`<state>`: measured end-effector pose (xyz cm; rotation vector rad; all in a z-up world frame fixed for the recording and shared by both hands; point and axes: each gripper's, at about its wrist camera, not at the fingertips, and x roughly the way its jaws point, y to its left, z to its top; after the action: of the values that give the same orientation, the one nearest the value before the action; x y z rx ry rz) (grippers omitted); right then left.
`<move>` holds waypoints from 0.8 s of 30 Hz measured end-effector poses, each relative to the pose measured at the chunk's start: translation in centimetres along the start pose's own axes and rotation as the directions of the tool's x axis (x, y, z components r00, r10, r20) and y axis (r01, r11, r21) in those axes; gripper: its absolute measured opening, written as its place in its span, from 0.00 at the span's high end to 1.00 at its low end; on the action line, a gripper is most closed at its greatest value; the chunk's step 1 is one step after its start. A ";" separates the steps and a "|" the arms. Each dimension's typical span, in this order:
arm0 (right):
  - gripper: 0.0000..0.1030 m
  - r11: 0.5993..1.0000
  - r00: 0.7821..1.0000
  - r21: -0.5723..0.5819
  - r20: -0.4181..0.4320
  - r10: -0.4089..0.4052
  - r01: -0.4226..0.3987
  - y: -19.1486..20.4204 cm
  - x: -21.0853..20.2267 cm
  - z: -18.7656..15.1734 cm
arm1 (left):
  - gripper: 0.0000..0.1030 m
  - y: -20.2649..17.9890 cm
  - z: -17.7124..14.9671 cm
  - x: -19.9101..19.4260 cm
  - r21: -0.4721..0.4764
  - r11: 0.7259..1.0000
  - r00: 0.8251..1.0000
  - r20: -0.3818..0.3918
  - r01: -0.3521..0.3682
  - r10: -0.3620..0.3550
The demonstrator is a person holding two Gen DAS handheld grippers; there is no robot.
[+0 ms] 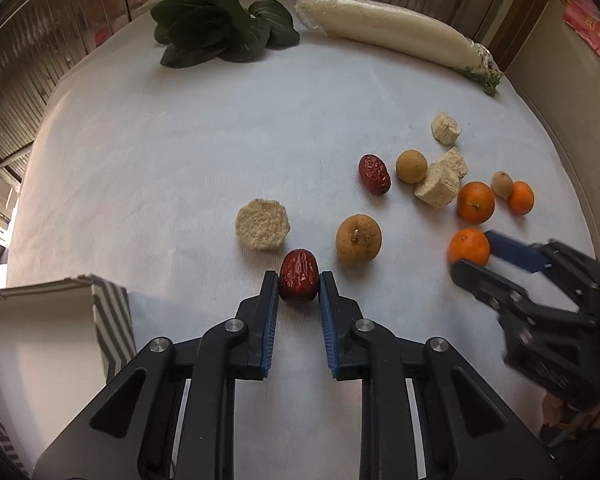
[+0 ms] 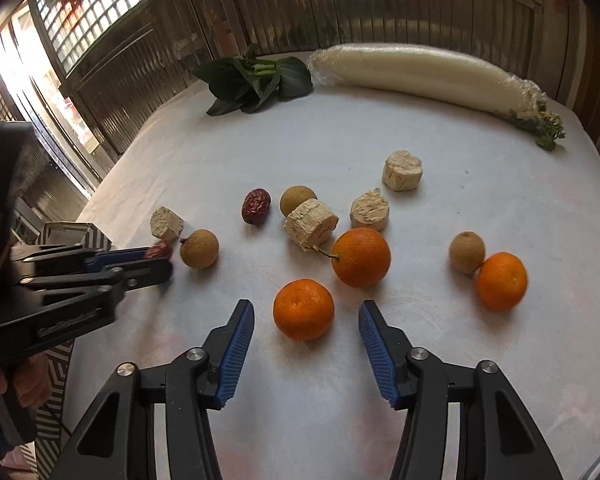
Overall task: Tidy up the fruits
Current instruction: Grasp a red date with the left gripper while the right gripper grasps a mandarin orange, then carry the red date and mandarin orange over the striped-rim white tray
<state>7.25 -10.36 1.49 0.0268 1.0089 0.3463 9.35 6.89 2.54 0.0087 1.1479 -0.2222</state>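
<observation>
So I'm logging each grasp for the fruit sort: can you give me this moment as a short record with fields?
left gripper: jaws shut on the red date
right gripper: jaws open, either side of a tangerine, pads not touching
surface: white cloth
striped box: beside left gripper
far edge: leafy greens, wrapped white radish

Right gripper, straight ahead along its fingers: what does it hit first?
Likely the nearest mandarin, sitting on the cloth between and just ahead of the right gripper; its open pads aren't touching it yet.
</observation>
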 end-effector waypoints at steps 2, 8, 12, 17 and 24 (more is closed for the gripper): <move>0.71 1.000 1.000 -0.002 -0.011 -0.005 0.005 -0.2 0.5 -0.1 | 0.81 0.0 -0.2 -0.4 -0.008 1.000 1.000 0.003 0.003 -0.003; 0.72 1.000 1.000 0.011 -0.006 0.014 -0.014 -0.4 -0.6 -0.6 | 0.81 -0.2 -1.1 -1.6 -0.028 1.000 1.000 0.018 0.005 -0.004; 0.72 1.000 1.000 0.004 0.013 0.014 -0.014 0.5 -2.5 -1.1 | 0.81 -0.2 -1.6 -2.7 -0.038 0.999 1.000 0.027 0.003 -0.002; 0.72 0.999 0.999 -0.011 0.028 0.030 -0.030 2.2 -4.3 -1.6 | 0.81 0.0 -2.8 -4.7 -0.045 0.999 0.999 0.049 -0.017 0.020; 0.72 0.995 0.996 -0.061 0.039 0.075 -0.073 5.4 -5.9 -2.1 | 0.81 1.3 -4.4 -7.4 -0.073 0.996 0.996 0.072 -0.054 0.059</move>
<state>1.13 -7.31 6.21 0.0173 0.9580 0.4421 2.74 9.97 7.31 -0.0296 1.0794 -0.1305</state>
